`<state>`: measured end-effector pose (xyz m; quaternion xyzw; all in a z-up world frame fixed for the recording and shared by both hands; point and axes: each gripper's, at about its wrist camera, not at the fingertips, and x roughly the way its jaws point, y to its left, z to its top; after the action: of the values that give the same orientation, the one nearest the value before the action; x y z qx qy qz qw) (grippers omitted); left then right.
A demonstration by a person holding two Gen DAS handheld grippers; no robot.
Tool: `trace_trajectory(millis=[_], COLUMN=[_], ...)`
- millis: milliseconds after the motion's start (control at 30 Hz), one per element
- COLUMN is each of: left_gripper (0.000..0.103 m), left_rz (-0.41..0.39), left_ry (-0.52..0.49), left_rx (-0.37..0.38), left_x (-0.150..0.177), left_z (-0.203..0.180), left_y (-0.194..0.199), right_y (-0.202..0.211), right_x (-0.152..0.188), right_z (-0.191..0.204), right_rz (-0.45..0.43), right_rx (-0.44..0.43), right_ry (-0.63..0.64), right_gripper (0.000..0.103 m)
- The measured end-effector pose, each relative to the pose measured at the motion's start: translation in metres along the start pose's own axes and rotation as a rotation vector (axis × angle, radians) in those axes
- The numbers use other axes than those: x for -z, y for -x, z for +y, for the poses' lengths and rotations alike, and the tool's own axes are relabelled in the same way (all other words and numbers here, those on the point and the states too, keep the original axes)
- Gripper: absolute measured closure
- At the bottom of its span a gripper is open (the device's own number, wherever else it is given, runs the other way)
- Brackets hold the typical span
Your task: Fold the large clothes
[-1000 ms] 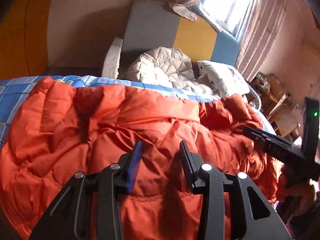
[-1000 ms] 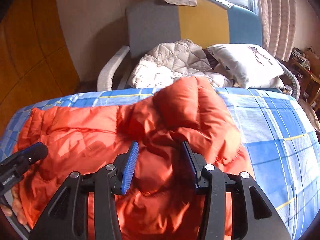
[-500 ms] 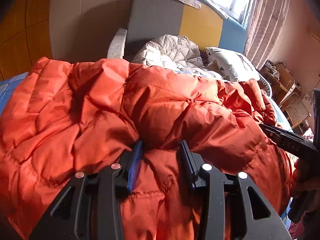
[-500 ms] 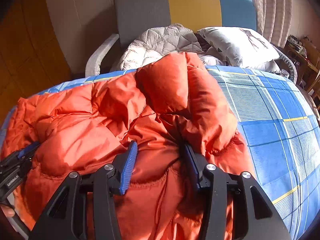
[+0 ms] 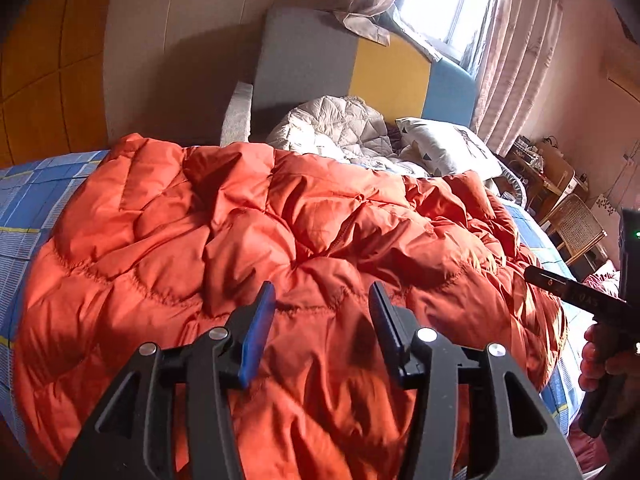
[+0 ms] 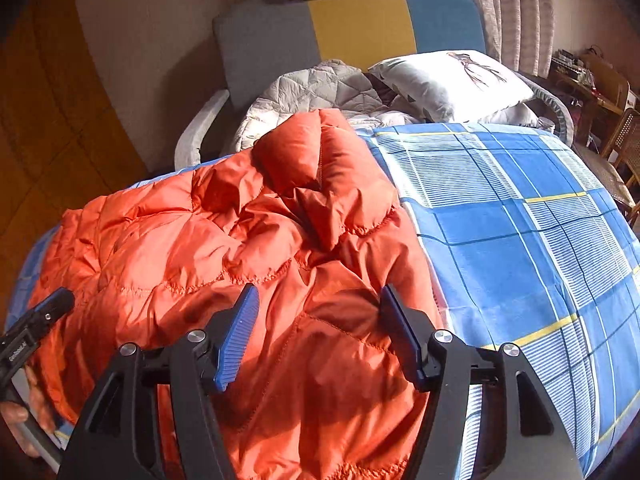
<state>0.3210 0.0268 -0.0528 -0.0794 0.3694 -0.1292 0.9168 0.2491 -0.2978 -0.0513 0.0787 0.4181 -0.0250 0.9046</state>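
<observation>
A large orange quilted puffer jacket (image 5: 280, 232) lies folded over on the blue checked bed sheet (image 6: 520, 216); it also shows in the right wrist view (image 6: 240, 248), with its collar end bunched toward the far edge. My left gripper (image 5: 322, 300) is open and empty just above the jacket's near part. My right gripper (image 6: 318, 304) is open and empty over the jacket's near right part. Each gripper shows at the edge of the other's view.
Behind the bed stands a sofa (image 6: 360, 28) with grey, yellow and blue back panels, holding a beige quilted garment (image 5: 336, 128) and a white pillow (image 6: 452, 80). Wooden furniture and a chair (image 5: 572, 232) stand at the right. A window with curtains (image 5: 500, 40) is behind.
Both grippers have opened and let go of the jacket, which they carried forward and laid over itself. Both have drawn back a little.
</observation>
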Motion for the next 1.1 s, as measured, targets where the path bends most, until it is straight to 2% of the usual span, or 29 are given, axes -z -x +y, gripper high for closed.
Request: trace_trajectory(millis=[133,200,233,400,667,767,900,1100], left_gripper=[0.054,0.054,0.054,0.055,0.056,0.059,0.059,0.059], left_rz=[-0.009,-0.014,-0.021,-0.045,-0.063,-0.063,-0.085,-0.072], left_ry=[0.015,0.028,0.036,0.079,0.179,0.211,0.199,0.107], left_rx=[0.001,0.002,-0.003,-0.031,-0.14,-0.155,-0.12,-0.023], left_x=[0.008,0.012,0.014,0.019,0.028,0.03,0.028,0.019], left_z=[0.009,0.014,0.018,0.044,0.114,0.133,0.126,0.072], left_y=[0.011,0.017,0.021,0.037,0.062,0.068,0.071,0.053], right_y=[0.009,0.013,0.015,0.018,0.004,-0.007,-0.015,-0.019], right_x=[0.006,0.008,0.009,0.015,0.028,0.034,0.04,0.04], right_z=[-0.007,-0.011,-0.014,-0.028,-0.043,-0.048,-0.054,-0.055], right_rz=[0.002,0.0,-0.004,0.025,0.115,0.155,0.186,0.218], right_rx=[0.0,0.005,0.007,-0.01,-0.1,-0.136,-0.209,-0.265], right_ry=[-0.014,-0.027,-0.034,-0.07,-0.146,-0.172,-0.228,-0.251], right_gripper=[0.04,0.03,0.029,0.029,0.029,0.029,0.029,0.029])
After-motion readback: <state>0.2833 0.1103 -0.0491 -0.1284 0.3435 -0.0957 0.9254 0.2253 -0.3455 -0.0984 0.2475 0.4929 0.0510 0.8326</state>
